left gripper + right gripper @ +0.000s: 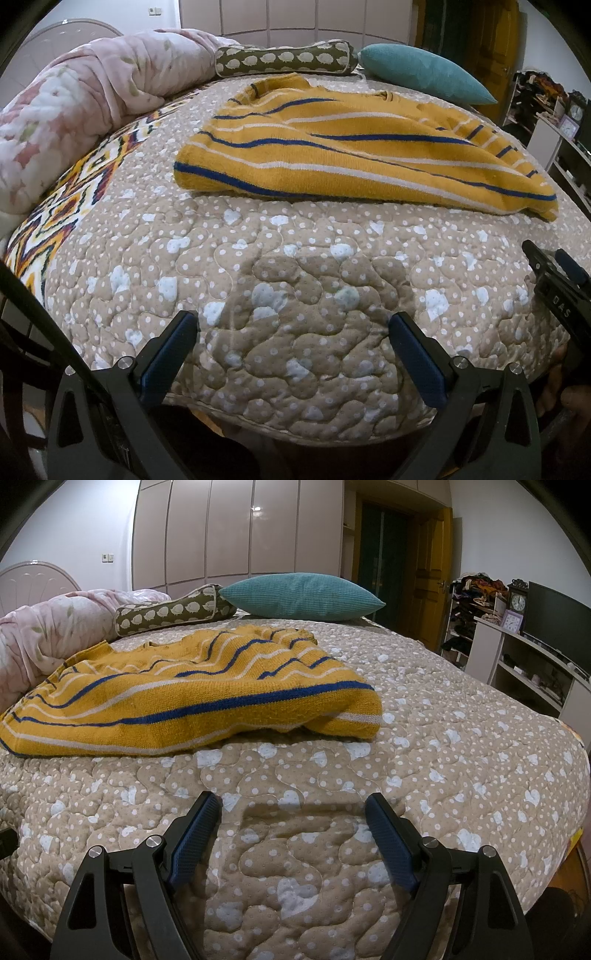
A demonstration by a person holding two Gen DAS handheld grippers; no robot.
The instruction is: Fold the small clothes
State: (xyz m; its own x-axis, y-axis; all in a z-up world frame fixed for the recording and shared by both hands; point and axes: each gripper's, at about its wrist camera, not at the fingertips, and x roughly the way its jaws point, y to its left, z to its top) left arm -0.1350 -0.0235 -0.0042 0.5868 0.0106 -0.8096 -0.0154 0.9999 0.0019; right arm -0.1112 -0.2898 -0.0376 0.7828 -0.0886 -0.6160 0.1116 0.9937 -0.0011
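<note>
A quilted beige bedspread (443, 709) dotted with white spots and pale hearts is filling both views, and a white wardrobe wall (229, 531) is standing behind the bed. Along the far left a rolled pink floral blanket (74, 99) is lying against the bed's edge, with a zigzag-patterned cover (70, 199) showing just beside it. A mustard-yellow sweater (192, 698) with blue and white stripes is lying crumpled and only loosely spread in the middle of the bedspread, well beyond both tools. Behind it a teal cushion (299, 594) is leaning near an olive bolster printed with white sheep (166, 613) — the two are nearly touching. To the right a white shelf unit (524, 664) is carrying a dark screen (554, 609) and two small clocks (513, 609). Nothing is lying between the tools and the sweater but bare quilt. The left gripper (295, 332) is hanging over the near edge with its jaws spread wide and empty; the right gripper (291, 812) is doing likewise — released, grasping nothing, its shadow falling on the quilt.
</note>
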